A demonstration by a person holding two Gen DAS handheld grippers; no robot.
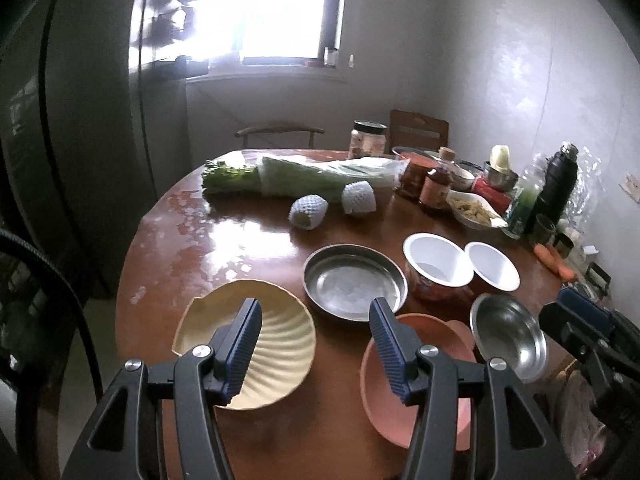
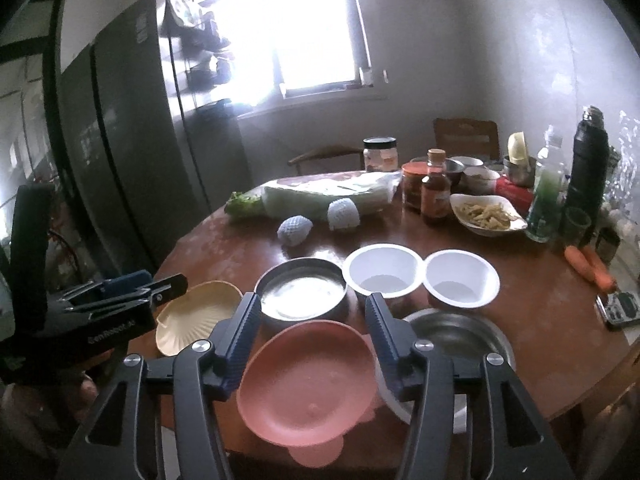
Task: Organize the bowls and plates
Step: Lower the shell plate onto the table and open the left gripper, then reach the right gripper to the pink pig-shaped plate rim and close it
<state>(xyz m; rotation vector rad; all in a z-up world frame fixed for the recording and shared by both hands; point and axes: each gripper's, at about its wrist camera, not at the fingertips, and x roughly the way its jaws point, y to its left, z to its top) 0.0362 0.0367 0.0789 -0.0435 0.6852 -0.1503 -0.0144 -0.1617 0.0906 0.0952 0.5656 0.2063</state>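
On the round brown table lie a cream shell-shaped plate, a pink plate, a flat steel dish, two white bowls and a steel bowl. My left gripper hangs open above the gap between the cream and pink plates and holds nothing. My right gripper is open over the pink plate, its pads clear of it. In the right wrist view the steel dish, both white bowls, the steel bowl and the cream plate lie beyond it.
At the back of the table lie bagged cabbage, two foam-netted fruits, jars, bottles, a dish of food and a black flask. Carrots lie at the right edge. A dark fridge stands on the left.
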